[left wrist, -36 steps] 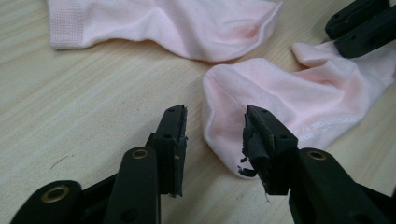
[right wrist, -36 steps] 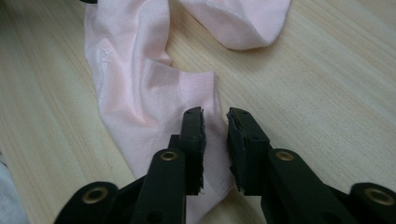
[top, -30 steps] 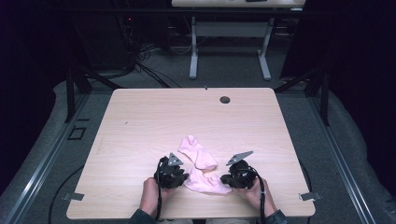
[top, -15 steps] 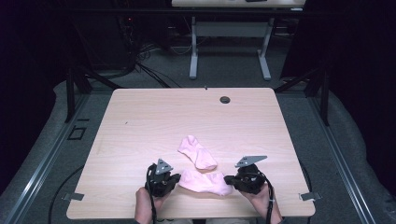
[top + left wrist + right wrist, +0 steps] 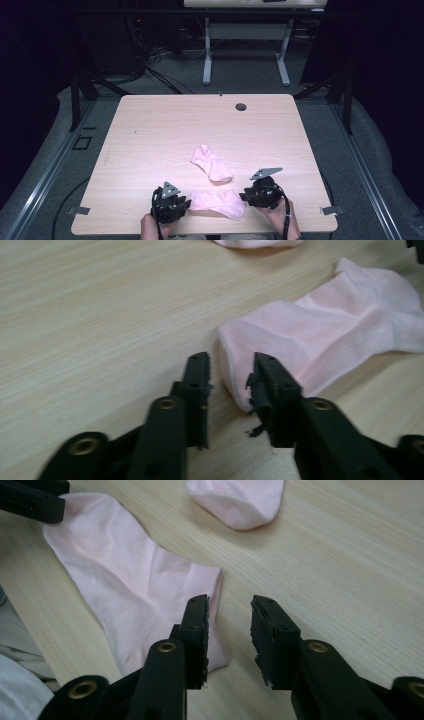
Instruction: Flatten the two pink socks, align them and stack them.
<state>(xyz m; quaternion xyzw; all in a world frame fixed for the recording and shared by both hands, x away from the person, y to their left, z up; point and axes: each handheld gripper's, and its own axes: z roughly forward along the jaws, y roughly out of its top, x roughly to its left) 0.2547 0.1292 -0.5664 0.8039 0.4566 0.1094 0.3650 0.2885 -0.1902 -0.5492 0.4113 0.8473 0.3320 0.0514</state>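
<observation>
Where the surface [image 5: 150, 150] meets the person's side, the left gripper [image 5: 171, 202] and the right gripper [image 5: 260, 192] sit low near the front edge, each held in a hand, with a pink sock [image 5: 220, 202] stretched flat between them. Seen from the left gripper view, that gripper [image 5: 229, 371] is released, its jaws parted with a clear gap, and one end of the near sock [image 5: 320, 340] lies just ahead of the tips, its edge touching or nearly touching the right-hand jaw. In the right gripper view the right gripper [image 5: 229, 611] is likewise released, jaws apart; the sock's [image 5: 135, 585] other end lies under and beside its left-hand jaw, while the other jaw stands over bare wood. Neither gripper grasps any cloth. A little farther out, near the middle of the surface, a second pink sock [image 5: 211, 163] lies at a slant, apart from the first. Toward the far edge there is a dark round grommet [image 5: 241, 106].
</observation>
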